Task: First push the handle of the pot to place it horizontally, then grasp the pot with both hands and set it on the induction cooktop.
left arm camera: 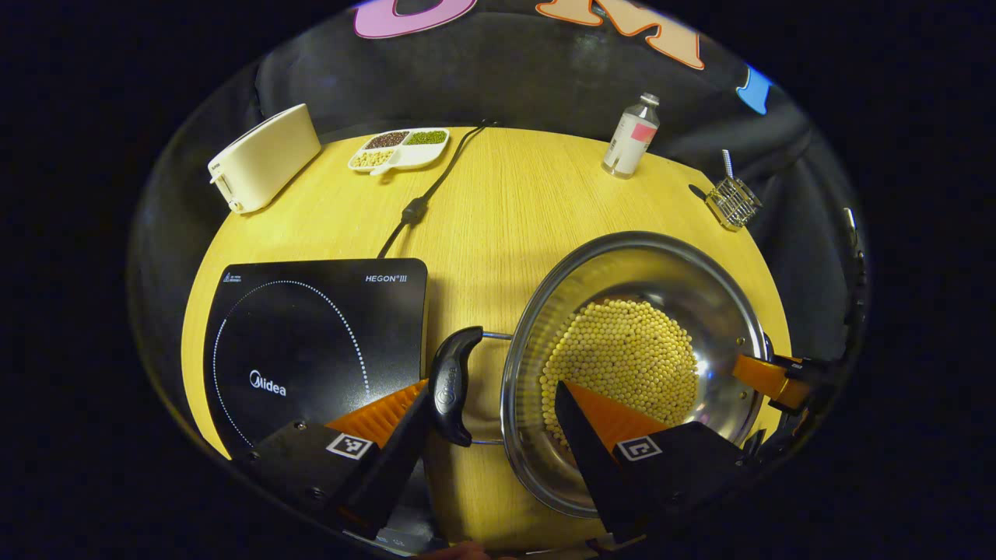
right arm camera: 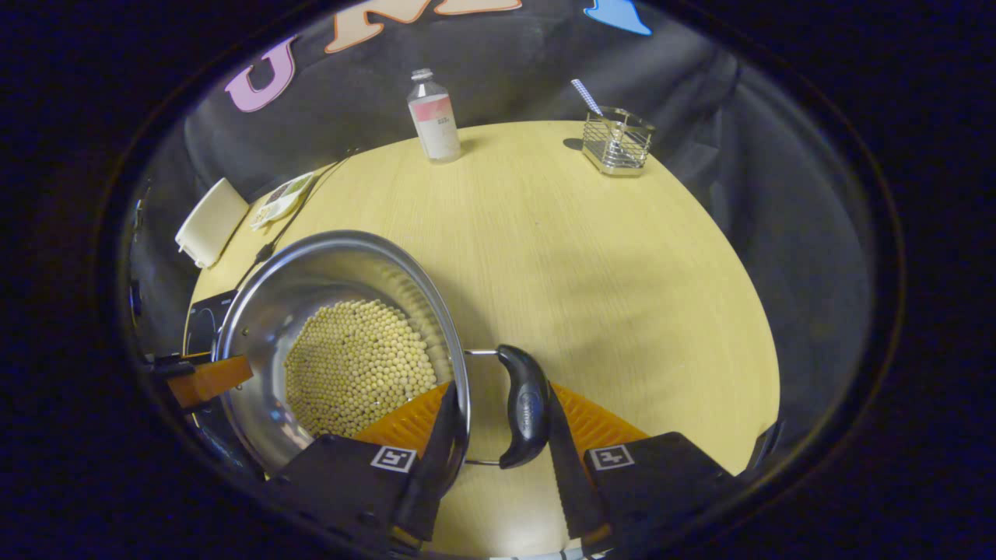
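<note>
A steel pot (left arm camera: pixel 677 280) holding soybeans (left arm camera: pixel 622 358) stands on the wooden table, just right of the black induction cooktop (left arm camera: pixel 311 342). Both black side handles lie out flat. My left gripper (left arm camera: pixel 494 404) is open around the left handle (left arm camera: pixel 455 385), with one finger outside against the handle and the other inside the pot, over the beans. My right gripper (right arm camera: pixel 498 408) is shut on the right handle (right arm camera: pixel 525 404) and the rim of the pot (right arm camera: pixel 311 272), one finger pressing the inner wall and the other the handle. Each gripper's orange finger shows at the pot's far side in the other view.
At the back of the table (left arm camera: pixel 506 210) are a white toaster (left arm camera: pixel 264 159), a divided dish of beans (left arm camera: pixel 401 148), a bottle (left arm camera: pixel 632 136) and a wire basket (left arm camera: pixel 733 202). The cooktop's cord (left arm camera: pixel 424 198) runs toward the back edge.
</note>
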### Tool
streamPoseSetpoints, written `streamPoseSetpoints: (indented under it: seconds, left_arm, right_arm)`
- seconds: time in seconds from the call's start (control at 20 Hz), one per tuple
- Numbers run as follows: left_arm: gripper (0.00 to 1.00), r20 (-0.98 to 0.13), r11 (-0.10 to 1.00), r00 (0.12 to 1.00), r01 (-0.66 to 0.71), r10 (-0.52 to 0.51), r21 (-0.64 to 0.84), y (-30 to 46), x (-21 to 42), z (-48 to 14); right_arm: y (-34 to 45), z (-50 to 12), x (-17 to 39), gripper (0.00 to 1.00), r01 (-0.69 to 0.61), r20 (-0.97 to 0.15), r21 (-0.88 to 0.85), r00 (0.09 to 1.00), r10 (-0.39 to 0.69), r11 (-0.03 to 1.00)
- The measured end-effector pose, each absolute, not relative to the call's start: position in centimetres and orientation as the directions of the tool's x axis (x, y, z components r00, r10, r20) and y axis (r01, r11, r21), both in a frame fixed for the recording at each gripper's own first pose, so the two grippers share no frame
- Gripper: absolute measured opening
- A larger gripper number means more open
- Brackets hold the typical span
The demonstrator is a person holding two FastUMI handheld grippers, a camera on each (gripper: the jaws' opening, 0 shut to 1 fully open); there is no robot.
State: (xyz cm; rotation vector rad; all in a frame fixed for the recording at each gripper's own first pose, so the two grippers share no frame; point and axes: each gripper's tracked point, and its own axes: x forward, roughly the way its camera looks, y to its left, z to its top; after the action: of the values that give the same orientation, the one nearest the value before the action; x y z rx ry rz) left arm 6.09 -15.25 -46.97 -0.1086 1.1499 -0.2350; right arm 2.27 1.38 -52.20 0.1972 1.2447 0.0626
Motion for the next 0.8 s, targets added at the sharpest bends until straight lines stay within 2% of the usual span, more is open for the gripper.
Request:
streamPoseSetpoints:
  seconds: [0.05,0.1,0.3,0.35,0.4,0.45,0.5,0.55,0.6,0.7,0.75,0.8]
  left_arm:
    - [0.98,-0.892,0.972,0.387,0.128,-0.233,-0.199,-15.1,6.1,-47.0]
    - [0.98,-0.894,0.973,0.385,0.124,-0.227,-0.194,-15.0,6.1,-47.1]
    - [0.97,-0.903,0.976,0.375,0.143,-0.208,-0.166,-14.9,6.1,-47.3]
    - [0.94,-0.908,0.98,0.378,0.149,-0.179,-0.131,-14.2,6.2,-47.6]
    - [0.84,-0.909,0.98,0.379,0.155,-0.172,-0.121,-13.9,6.4,-47.8]
    - [0.75,-0.905,0.979,0.386,0.165,-0.176,-0.12,-14.1,6.4,-47.5]
    - [0.71,-0.907,0.977,0.381,0.178,-0.181,-0.12,-14.1,6.3,-47.6]
    - [0.7,-0.907,0.976,0.381,0.185,-0.182,-0.118,-14.1,6.4,-47.6]
    - [0.72,-0.905,0.975,0.384,0.189,-0.184,-0.118,-14.0,6.6,-47.6]
    - [0.69,-0.905,0.974,0.381,0.191,-0.191,-0.125,-14.0,6.5,-47.5]
    - [0.68,-0.903,0.972,0.382,0.194,-0.197,-0.13,-14.0,6.4,-47.4]
    - [0.68,-0.901,0.971,0.384,0.198,-0.204,-0.135,-14.1,6.4,-47.3]
  right_arm:
    - [1.4,-52.2,2.3,0.61,0.061,-0.935,0.186,0.319,0.157,0.981]
    - [1.4,-52.4,2.4,0.56,0.061,-0.935,0.186,0.318,0.157,0.981]
    - [1.5,-52.3,2.4,0.56,0.062,-0.934,0.191,0.318,0.162,0.98]
    - [1.4,-52.5,2.3,0.56,0.074,-0.936,0.189,0.315,0.157,0.979]
    - [1.5,-52.3,2.2,0.51,0.082,-0.938,0.188,0.312,0.154,0.979]
    - [1.5,-52.1,2.2,0.51,0.083,-0.938,0.184,0.312,0.15,0.979]
    - [1.5,-52.3,2.2,0.51,0.085,-0.939,0.18,0.312,0.145,0.98]
    - [1.5,-52.2,2.2,0.56,0.089,-0.94,0.176,0.312,0.14,0.98]
    - [1.5,-52.2,2.1,0.56,0.091,-0.94,0.171,0.313,0.135,0.981]
    - [1.5,-52.2,2.0,0.56,0.098,-0.942,0.165,0.31,0.127,0.981]
    - [1.4,-52.1,2.0,0.51,0.104,-0.943,0.163,0.309,0.124,0.981]
    - [1.4,-52.0,1.8,0.51,0.108,-0.944,0.159,0.308,0.12,0.981]
